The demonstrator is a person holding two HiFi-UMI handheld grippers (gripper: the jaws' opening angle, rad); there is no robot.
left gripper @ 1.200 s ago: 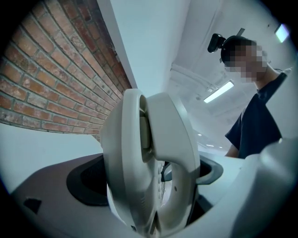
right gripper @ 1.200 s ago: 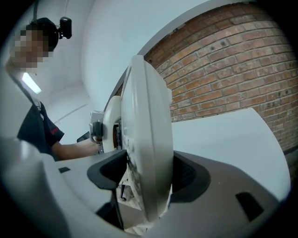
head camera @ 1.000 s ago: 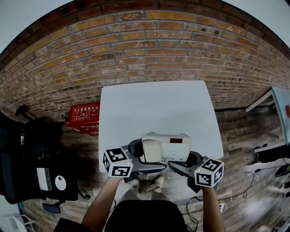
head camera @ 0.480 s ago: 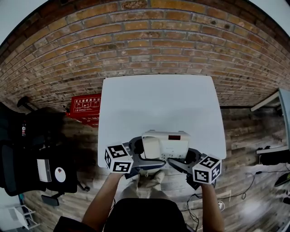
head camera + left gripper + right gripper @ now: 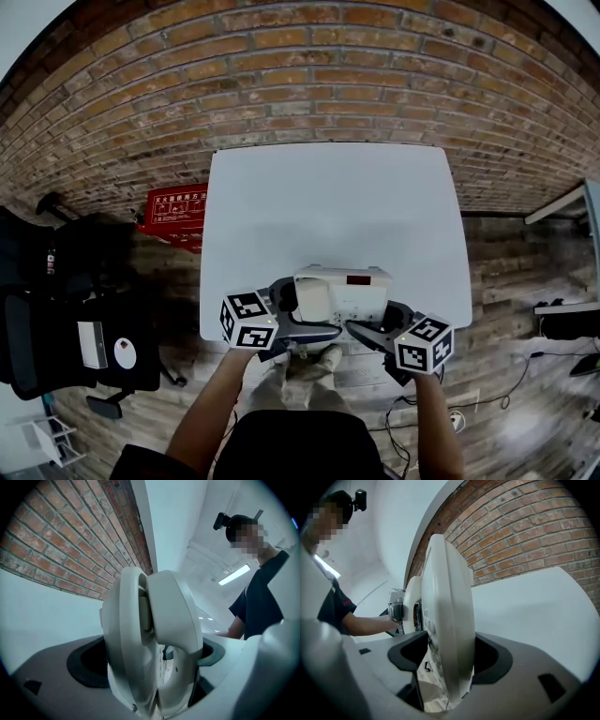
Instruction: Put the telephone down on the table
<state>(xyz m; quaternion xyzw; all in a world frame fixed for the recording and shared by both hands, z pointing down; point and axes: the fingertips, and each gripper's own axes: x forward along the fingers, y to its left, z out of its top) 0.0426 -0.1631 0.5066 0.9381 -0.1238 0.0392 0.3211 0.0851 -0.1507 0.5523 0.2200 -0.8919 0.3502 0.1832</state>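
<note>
Left gripper first: its jaws are closed on the left end of the telephone, the end where the handset sits. In the left gripper view the pale body fills the space between them. Right gripper is the mirror of it, jaws set wide and pressing on the telephone's right edge, the casing standing edge-on between the pads in its own view. So that's two grips, one phone, carried between them.

Both forearms reach forward from the bottom of the head view, left forearm and right forearm, with the marker cubes riding on top. The grippers point inward towards each other, and the right one is tipped down more than the left.

The telephone sits level, keypad and a small red display facing up, right over the near edge of the white table. Whether it touches the top, I can't tell from here.

The table runs away to a brick wall. To the left on the wooden floor there's a red box, and nearer, a black chair, both well apart from the grippers.
</note>
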